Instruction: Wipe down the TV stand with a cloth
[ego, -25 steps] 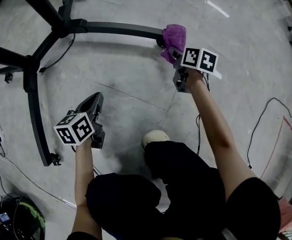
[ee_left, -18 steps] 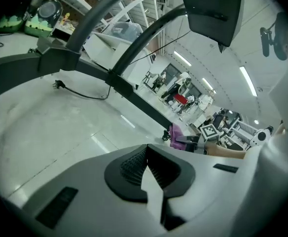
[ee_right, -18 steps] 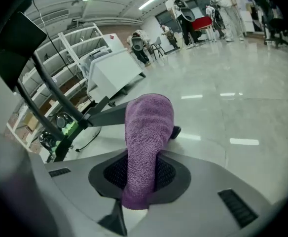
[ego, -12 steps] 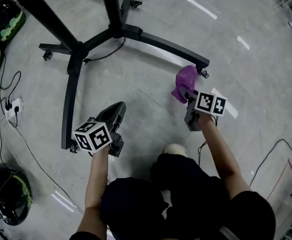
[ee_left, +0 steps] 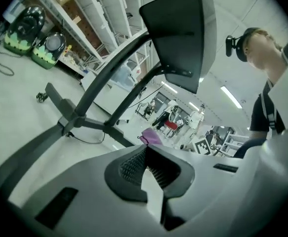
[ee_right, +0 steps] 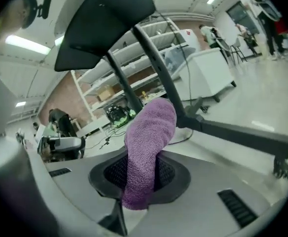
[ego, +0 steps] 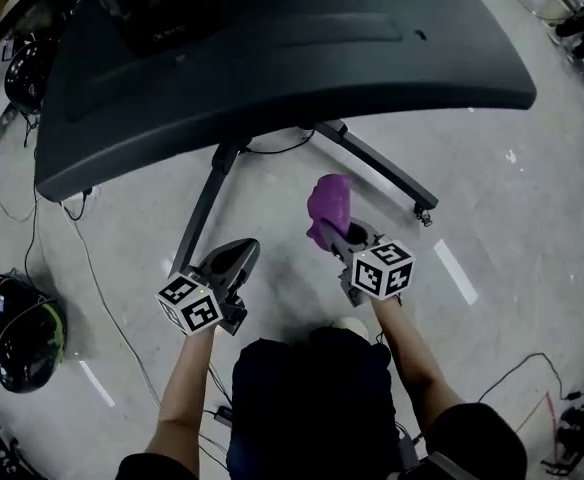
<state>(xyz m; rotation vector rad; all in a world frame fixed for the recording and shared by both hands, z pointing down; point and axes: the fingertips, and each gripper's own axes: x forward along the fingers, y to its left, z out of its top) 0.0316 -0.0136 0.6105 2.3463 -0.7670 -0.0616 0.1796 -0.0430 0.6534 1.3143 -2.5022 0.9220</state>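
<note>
Right gripper [ego: 338,236]: we see its jaws clamped on the purple cloth [ego: 328,206], which stands up out of them.
Left gripper [ego: 234,255]: we see its jaws pressed together with nothing between them.
Cloth's place: we find it held between the TV stand [ego: 204,213]'s two front legs, touching neither.

Wide dark screen [ego: 272,38] overhung stand legs [ego: 377,170]. Open floor [ego: 512,228] lay right. Helmet [ego: 27,340] sat far left.
</note>
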